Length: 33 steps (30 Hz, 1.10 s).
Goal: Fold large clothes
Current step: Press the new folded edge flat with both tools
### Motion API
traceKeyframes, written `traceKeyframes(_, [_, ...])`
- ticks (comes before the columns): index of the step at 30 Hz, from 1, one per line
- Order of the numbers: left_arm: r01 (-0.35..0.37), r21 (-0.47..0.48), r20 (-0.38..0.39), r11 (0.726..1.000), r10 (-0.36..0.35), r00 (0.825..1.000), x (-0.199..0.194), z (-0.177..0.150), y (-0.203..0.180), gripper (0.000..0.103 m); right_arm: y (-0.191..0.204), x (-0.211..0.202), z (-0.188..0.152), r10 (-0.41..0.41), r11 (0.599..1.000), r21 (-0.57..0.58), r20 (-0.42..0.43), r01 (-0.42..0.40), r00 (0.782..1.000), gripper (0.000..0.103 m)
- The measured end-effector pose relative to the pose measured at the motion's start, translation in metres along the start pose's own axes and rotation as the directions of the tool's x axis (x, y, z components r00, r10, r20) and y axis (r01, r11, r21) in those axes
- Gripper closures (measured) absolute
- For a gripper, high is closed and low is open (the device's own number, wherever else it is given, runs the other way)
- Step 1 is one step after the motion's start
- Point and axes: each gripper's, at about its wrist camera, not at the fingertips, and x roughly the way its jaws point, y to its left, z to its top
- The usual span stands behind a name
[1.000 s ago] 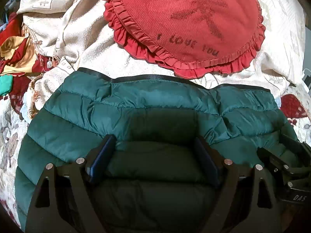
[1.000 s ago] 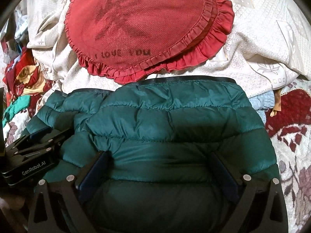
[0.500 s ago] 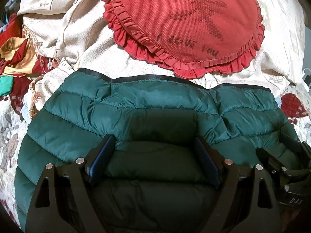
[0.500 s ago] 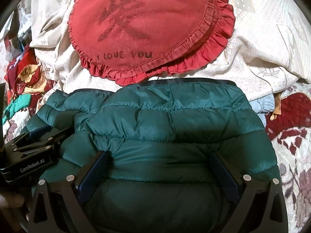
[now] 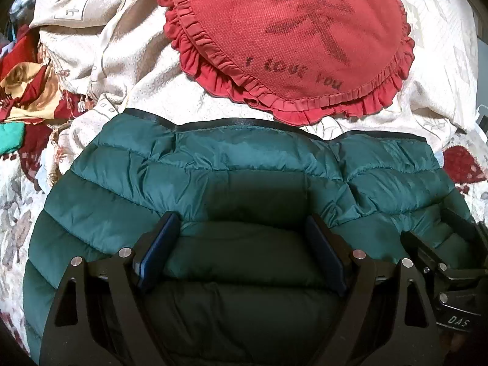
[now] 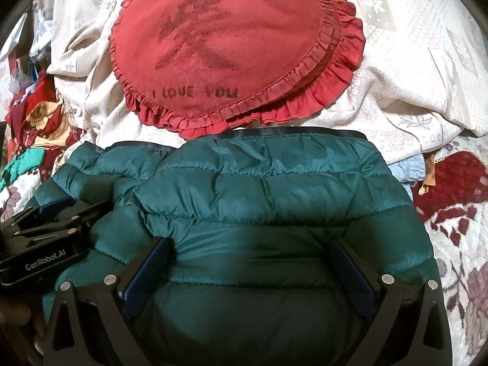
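Observation:
A dark green quilted puffer jacket [image 5: 219, 177] lies on the bed, its black-trimmed hem toward the far side; it also fills the right wrist view [image 6: 268, 189]. My left gripper [image 5: 241, 228] is open, its jaws wide apart and resting on the jacket's near left part. My right gripper [image 6: 253, 253] is open too, jaws wide over the jacket's near right part. The right gripper's body shows at the right edge of the left wrist view [image 5: 448, 262]; the left gripper's body shows at the left of the right wrist view [image 6: 45, 241].
A round red ruffled cushion [image 5: 299, 36] marked "I LOVE YOU" lies just beyond the jacket's hem on a cream bedspread [image 5: 128, 55]. Red, gold and green cloth [image 5: 27, 91] is heaped at the left. A floral red and white cover [image 6: 457, 213] lies at the right.
The right wrist view has shifted slightly, so the cushion sits a little further right in it. The left gripper and the jacket have barely moved. Both grippers stay open.

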Motion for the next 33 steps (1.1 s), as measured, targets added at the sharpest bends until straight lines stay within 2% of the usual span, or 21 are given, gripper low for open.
traceKeyframes(4, [-0.014,0.010,-0.010,1.000,0.014,1.000,0.000,0.000,-0.002,0.018,-0.003,-0.002,0.000,0.013,1.000,0.007,-0.010,-0.013,1.000,0.000])
traceKeyframes(7, [0.004,-0.004,-0.023,1.000,-0.004,1.000,0.000,0.003,0.002,0.018,-0.003,-0.004,0.009,0.005,1.000,0.012,-0.059,-0.005,0.998,0.001])
traceKeyframes(8, [0.010,-0.015,-0.029,1.000,-0.010,1.000,-0.002,0.004,0.003,0.018,-0.006,-0.009,0.014,-0.016,0.999,0.031,-0.049,0.018,0.999,0.001])
traceKeyframes(10, [0.019,-0.024,-0.035,1.000,-0.020,0.999,-0.006,0.007,0.004,0.018,-0.013,-0.028,0.024,-0.029,0.998,0.052,0.048,0.027,0.998,0.000])
traceKeyframes(11, [0.024,-0.027,-0.034,0.999,-0.025,0.999,-0.006,0.008,0.004,0.018,-0.016,-0.030,0.028,-0.030,0.998,0.056,0.066,0.026,0.997,0.000])
traceKeyframes(12, [0.025,-0.029,-0.038,0.999,-0.026,0.999,-0.003,0.008,0.004,0.018,-0.020,-0.028,0.029,-0.033,0.998,0.064,0.053,0.029,0.998,0.000])
traceKeyframes(15, [0.005,-0.018,-0.039,1.000,-0.005,0.999,0.000,0.007,0.000,0.017,-0.036,0.012,0.024,0.006,0.994,0.108,-0.139,0.009,0.990,0.000])
traceKeyframes(21, [-0.009,-0.008,-0.038,1.000,0.008,0.999,0.001,0.005,-0.002,0.017,-0.027,0.010,0.026,-0.046,0.996,0.072,-0.112,0.054,0.993,0.000])
traceKeyframes(33, [-0.004,-0.008,-0.042,1.000,0.004,0.999,0.002,0.004,0.000,0.017,-0.025,0.012,0.025,-0.057,0.996,0.061,-0.093,0.063,0.994,0.000])
